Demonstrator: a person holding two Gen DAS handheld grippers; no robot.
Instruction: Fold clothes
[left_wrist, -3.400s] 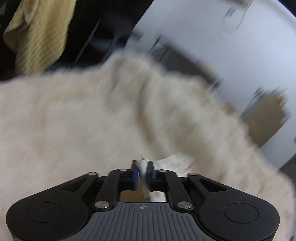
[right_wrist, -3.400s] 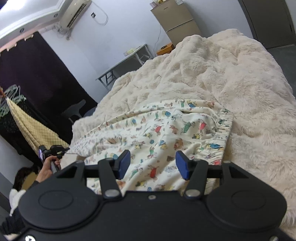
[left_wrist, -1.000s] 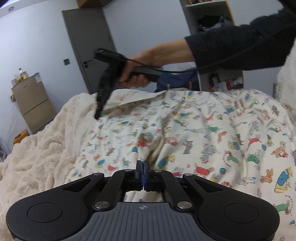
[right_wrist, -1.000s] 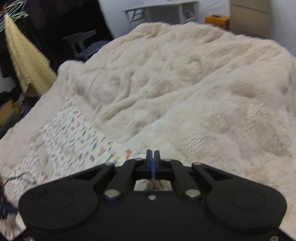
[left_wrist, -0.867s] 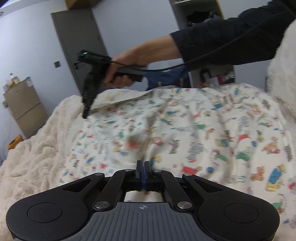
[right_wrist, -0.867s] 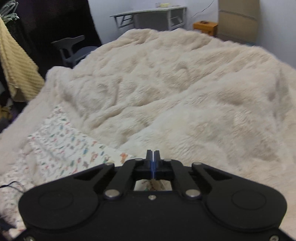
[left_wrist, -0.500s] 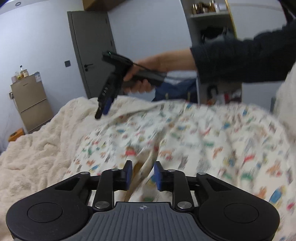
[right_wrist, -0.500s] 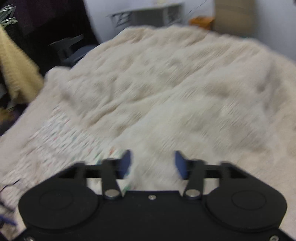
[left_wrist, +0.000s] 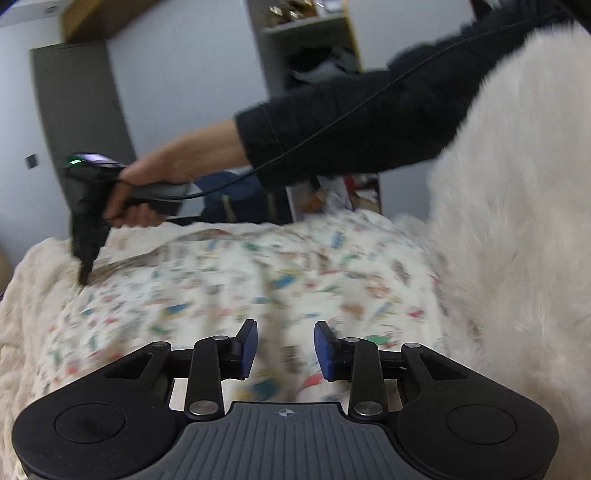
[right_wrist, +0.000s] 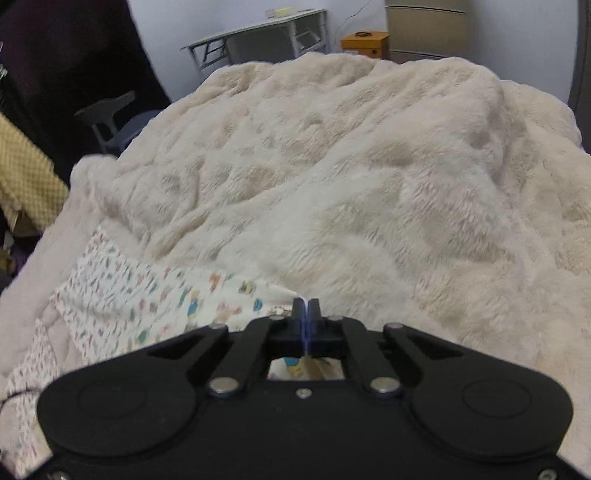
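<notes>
A cream garment printed with small coloured cartoon animals lies spread on a fluffy cream blanket. My left gripper is open just above the garment's near part, holding nothing. In the left wrist view the other hand-held gripper reaches down to the garment's far left edge. In the right wrist view my right gripper is shut on a corner of the printed garment, which runs off to the lower left over the blanket.
A grey door and a shelf unit stand behind the bed. A grey desk, an orange box, a cabinet, a grey chair and a hanging yellow towel lie beyond the far side.
My left gripper opened and let go of the garment. My right gripper, shut a second ago, opened half a second ago and is shut again on the garment's corner.
</notes>
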